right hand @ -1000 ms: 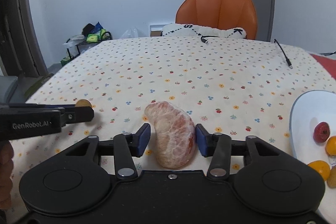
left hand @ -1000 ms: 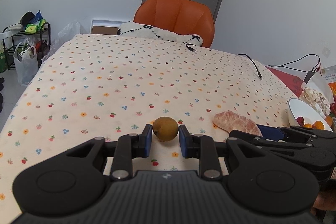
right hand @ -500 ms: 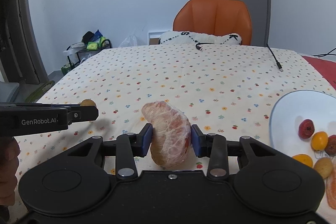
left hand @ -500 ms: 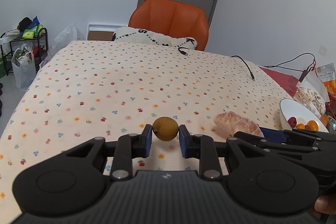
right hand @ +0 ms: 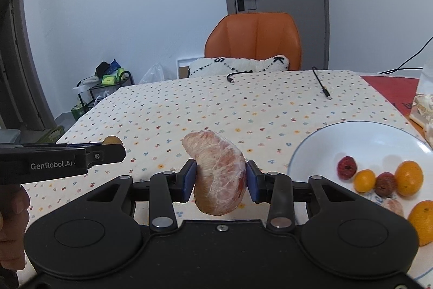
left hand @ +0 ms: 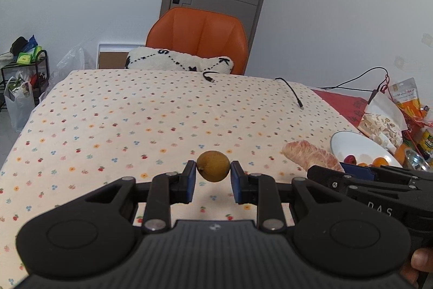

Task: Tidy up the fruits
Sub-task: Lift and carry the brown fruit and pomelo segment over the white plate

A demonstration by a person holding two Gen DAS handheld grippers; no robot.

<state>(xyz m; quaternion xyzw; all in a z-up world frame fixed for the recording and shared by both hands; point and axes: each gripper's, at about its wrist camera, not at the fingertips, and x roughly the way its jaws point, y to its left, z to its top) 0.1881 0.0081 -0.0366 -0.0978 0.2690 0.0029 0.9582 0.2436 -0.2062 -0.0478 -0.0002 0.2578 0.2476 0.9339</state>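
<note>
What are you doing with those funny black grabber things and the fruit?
A person is tidying fruit with two hand-held grippers. The left gripper has its jaws shut on a small brownish-yellow fruit, held above the spotted tablecloth. The right gripper clamps a peeled pomelo segment. Next to it, the white plate already holds several small red and orange fruits.

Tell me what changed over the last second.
Both tools rose off the tablecloth: the left tool carrying the small brown fruit, the right tool carrying the peeled pomelo segment nearer the white plate. Both grips unchanged.
</note>
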